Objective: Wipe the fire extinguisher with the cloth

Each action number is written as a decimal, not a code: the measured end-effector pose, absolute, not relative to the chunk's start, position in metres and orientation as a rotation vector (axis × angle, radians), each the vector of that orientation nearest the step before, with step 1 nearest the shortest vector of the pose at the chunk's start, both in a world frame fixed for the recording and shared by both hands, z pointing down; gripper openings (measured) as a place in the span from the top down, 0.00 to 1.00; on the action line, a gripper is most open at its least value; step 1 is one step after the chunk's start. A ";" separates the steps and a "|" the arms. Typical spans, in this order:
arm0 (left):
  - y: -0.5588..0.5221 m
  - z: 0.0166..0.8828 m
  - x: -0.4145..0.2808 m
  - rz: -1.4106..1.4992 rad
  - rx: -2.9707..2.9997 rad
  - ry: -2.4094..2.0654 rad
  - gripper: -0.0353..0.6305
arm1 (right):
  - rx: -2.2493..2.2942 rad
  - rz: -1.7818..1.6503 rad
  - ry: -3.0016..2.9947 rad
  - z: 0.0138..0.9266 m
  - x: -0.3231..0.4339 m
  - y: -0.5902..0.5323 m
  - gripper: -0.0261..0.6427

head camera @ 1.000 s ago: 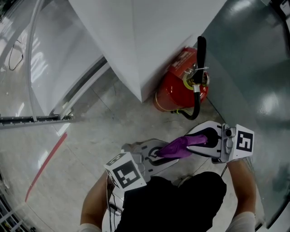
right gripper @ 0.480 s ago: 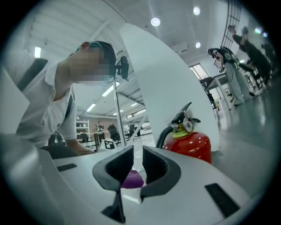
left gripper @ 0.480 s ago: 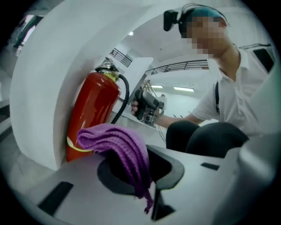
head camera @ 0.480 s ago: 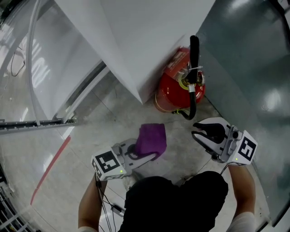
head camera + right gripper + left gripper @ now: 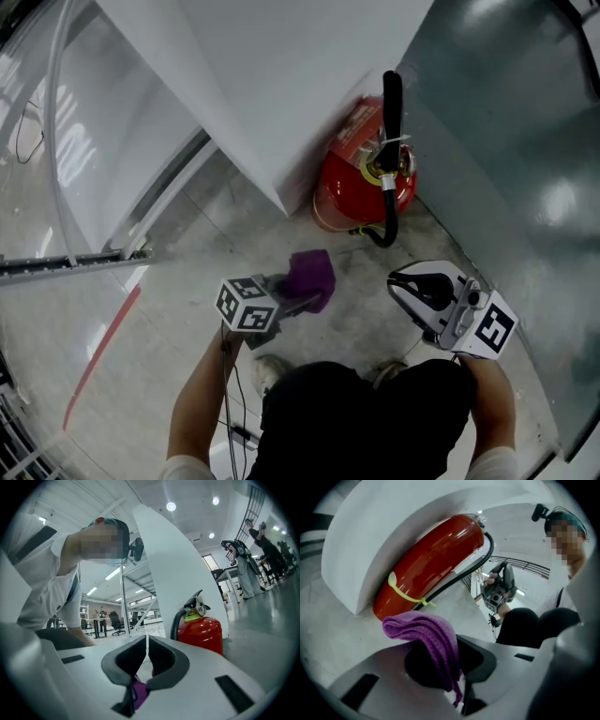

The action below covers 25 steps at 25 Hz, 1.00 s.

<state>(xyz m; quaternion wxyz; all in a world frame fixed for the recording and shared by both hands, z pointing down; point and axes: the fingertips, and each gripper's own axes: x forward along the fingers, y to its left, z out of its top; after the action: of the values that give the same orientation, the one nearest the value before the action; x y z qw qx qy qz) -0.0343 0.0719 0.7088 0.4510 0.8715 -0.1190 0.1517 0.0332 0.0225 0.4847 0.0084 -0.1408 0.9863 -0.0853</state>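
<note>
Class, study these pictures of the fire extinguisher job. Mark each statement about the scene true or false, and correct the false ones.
1. The left gripper holds the purple cloth. True.
2. The fire extinguisher lies flat on the floor. False: it stands upright against the white panel.
3. The cloth is pressed against the extinguisher. False: bare floor shows between them in the head view.
4. A black hose hangs from the extinguisher's top. True.
5. The right gripper grips the hose. False: it is apart from the hose, nearer the person.
</note>
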 end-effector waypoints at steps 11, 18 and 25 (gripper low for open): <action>0.015 0.789 -0.021 0.753 2.208 -0.699 0.87 | -0.625 -0.165 3.138 0.491 0.046 0.028 0.94; 0.020 0.815 -0.007 0.981 2.187 -0.708 0.87 | -0.610 -0.204 3.145 0.501 0.046 0.027 0.94; 0.010 0.820 0.000 0.934 2.170 -0.743 0.87 | -0.581 -0.234 3.137 0.501 0.044 0.029 0.94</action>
<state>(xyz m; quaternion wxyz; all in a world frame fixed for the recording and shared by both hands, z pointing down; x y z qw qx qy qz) -0.0002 0.0099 0.8200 0.3263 0.8283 -0.2835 0.3565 0.0442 0.0294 0.5007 -0.0286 -0.1816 0.9802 -0.0732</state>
